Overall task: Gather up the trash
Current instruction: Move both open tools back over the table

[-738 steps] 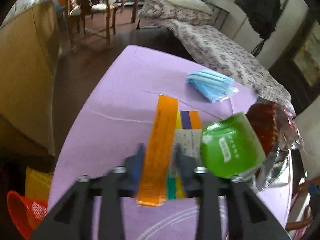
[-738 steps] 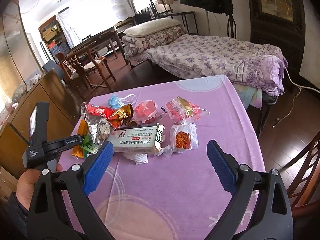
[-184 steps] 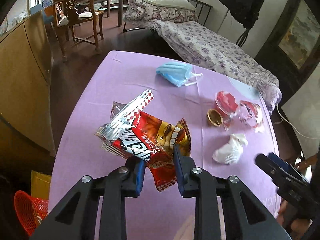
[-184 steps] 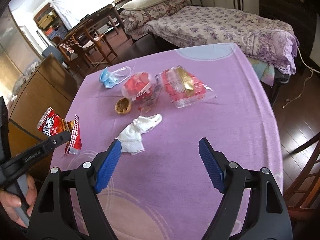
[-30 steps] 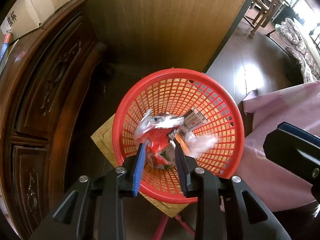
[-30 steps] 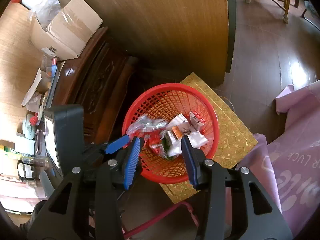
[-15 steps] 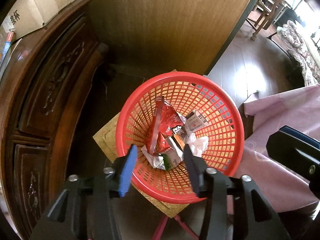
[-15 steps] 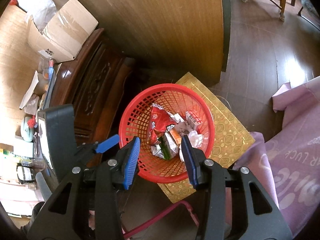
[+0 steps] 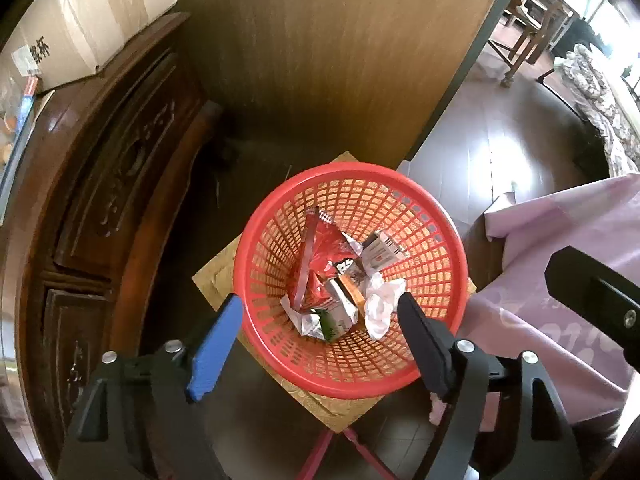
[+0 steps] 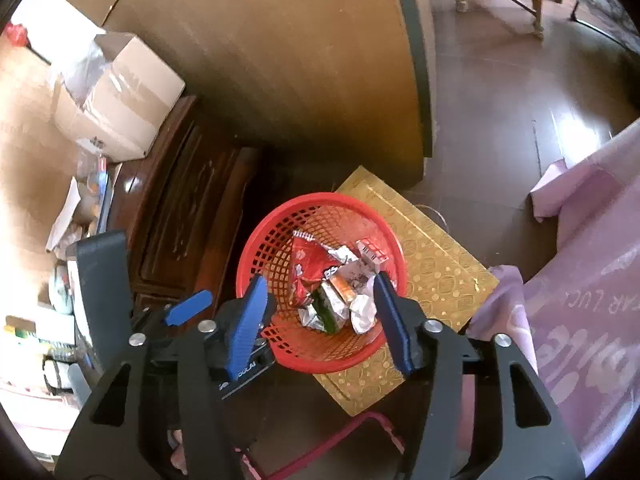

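- Left wrist view: we hold the left gripper pointing steeply down over a red mesh basket. Its jaws have just been opening and now stand wide apart with nothing between the pads.
- The trash lies in the bottom of the basket: a red snack wrapper, a small printed carton, an orange box, a crumpled white tissue and a bit of silver foil.
- The basket sits on a gold patterned board, beside a dark carved wooden cabinet; a cardboard box rests on the cabinet top. A purple tablecloth hangs at right.
- Right wrist view: we see the right gripper also above the red mesh basket. Its jaws have just been opening; they are apart and hold nothing.
- The red snack wrapper and crumpled white tissue show between the blue pads, down inside the basket.
- The left gripper appears at left of this view, near the basket rim.
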Motion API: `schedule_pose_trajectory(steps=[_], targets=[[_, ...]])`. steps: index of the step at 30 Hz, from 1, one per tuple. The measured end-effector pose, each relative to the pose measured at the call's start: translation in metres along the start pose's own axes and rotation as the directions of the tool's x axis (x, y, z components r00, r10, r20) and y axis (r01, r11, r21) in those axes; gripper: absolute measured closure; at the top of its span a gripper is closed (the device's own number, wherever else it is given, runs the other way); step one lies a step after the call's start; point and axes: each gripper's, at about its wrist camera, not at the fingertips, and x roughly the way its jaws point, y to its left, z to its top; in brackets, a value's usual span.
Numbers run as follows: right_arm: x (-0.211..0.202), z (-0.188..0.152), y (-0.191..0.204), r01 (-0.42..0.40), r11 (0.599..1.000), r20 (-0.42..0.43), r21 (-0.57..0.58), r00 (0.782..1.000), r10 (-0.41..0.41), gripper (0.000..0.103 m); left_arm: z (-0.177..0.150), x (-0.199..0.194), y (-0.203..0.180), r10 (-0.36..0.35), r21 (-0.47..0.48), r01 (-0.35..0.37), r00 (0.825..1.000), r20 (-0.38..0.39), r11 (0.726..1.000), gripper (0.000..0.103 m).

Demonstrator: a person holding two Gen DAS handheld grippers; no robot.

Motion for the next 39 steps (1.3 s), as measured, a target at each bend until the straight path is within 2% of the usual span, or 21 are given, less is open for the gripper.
schedule_pose_trajectory(steps=[6, 8, 12, 18, 23, 27, 33, 36, 39], targets=[[-0.010, -0.002, -0.005, 0.021, 1.000, 0.043, 0.020, 0.999, -0.021, 0.037, 0.000, -0.011, -0.007, 0.000, 0.013, 0.000, 1.000, 0.008, 1.000, 0.023], [-0.018, -0.004, -0.005, 0.051, 0.999, 0.085, 0.018, 0.995, -0.052, 0.033, -0.001, -0.014, -0.009, 0.003, 0.020, -0.003, 1.000, 0.011, 1.000, 0.023], [-0.030, -0.004, -0.007, 0.066, 0.997, 0.139, 0.027, 0.988, -0.069, 0.030, 0.000, -0.027, -0.015, 0.006, 0.039, -0.008, 0.999, 0.033, 0.999, 0.023], [-0.039, -0.007, -0.009, 0.105, 0.994, 0.173, 0.028, 0.979, -0.108, 0.027, -0.001, -0.041, -0.021, 0.007, 0.046, -0.010, 0.998, 0.063, 0.999, 0.020], [-0.060, -0.010, -0.012, 0.110, 0.993, 0.252, 0.043, 0.961, -0.117, 0.023, -0.001, -0.051, -0.029, 0.003, 0.063, -0.007, 0.997, 0.075, 0.998, 0.020], [-0.084, -0.011, -0.030, 0.084, 0.989, 0.334, 0.123, 0.935, -0.121, 0.022, 0.000, -0.060, -0.034, -0.003, 0.074, -0.004, 0.996, 0.094, 0.997, 0.020], [-0.107, -0.013, -0.050, 0.079, 0.975, 0.397, 0.208, 0.904, -0.158, 0.022, -0.001, -0.072, -0.049, -0.024, 0.097, 0.013, 0.993, 0.112, 0.995, 0.019], [-0.118, -0.016, -0.055, 0.074, 0.975, 0.407, 0.212, 0.900, -0.157, 0.022, 0.000, -0.078, -0.057, -0.036, 0.112, 0.022, 0.992, 0.124, 0.993, 0.019], [-0.134, -0.018, -0.065, 0.120, 0.968, 0.401, 0.222, 0.893, -0.203, 0.022, 0.000, -0.086, -0.066, -0.044, 0.126, 0.026, 0.989, 0.144, 0.992, 0.019]])
